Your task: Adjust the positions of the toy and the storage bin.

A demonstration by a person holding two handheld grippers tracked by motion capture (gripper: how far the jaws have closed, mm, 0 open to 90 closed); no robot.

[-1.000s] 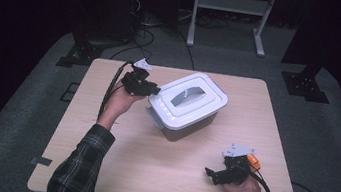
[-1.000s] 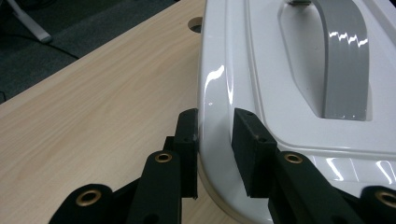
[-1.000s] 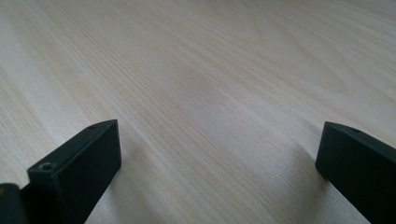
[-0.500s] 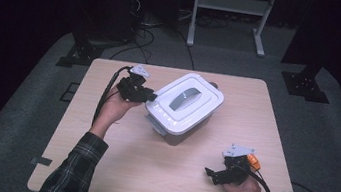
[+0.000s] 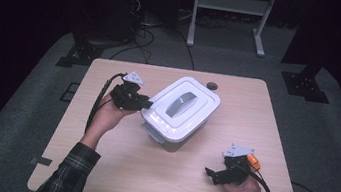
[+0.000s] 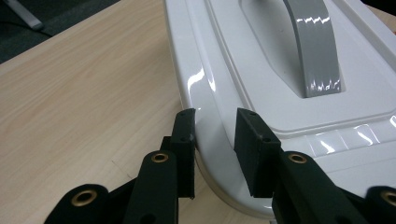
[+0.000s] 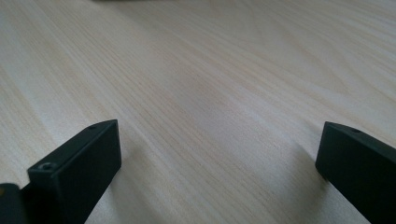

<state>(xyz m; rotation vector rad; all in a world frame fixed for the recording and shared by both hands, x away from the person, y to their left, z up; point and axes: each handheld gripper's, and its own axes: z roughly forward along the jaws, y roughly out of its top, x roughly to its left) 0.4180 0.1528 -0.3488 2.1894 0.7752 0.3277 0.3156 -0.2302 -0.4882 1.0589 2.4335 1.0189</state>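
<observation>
The white lidded box (image 5: 180,112) sits skewed at the centre of the high view on the wooden table (image 5: 113,168). The left gripper (image 6: 212,135), left of centre, pinches the lid's rim between narrowly parted jaws. The right gripper (image 5: 213,174), at lower right, rests wide open and empty on bare wood.

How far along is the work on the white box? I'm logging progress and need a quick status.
Done: the left gripper has closed its fingers on the rim of the white box, near one corner of the lid. In hand: that grip, with the box lying at an angle to the table edges. Left: the lid is still on, and the right gripper rests open on bare wood, not yet involved.
</observation>
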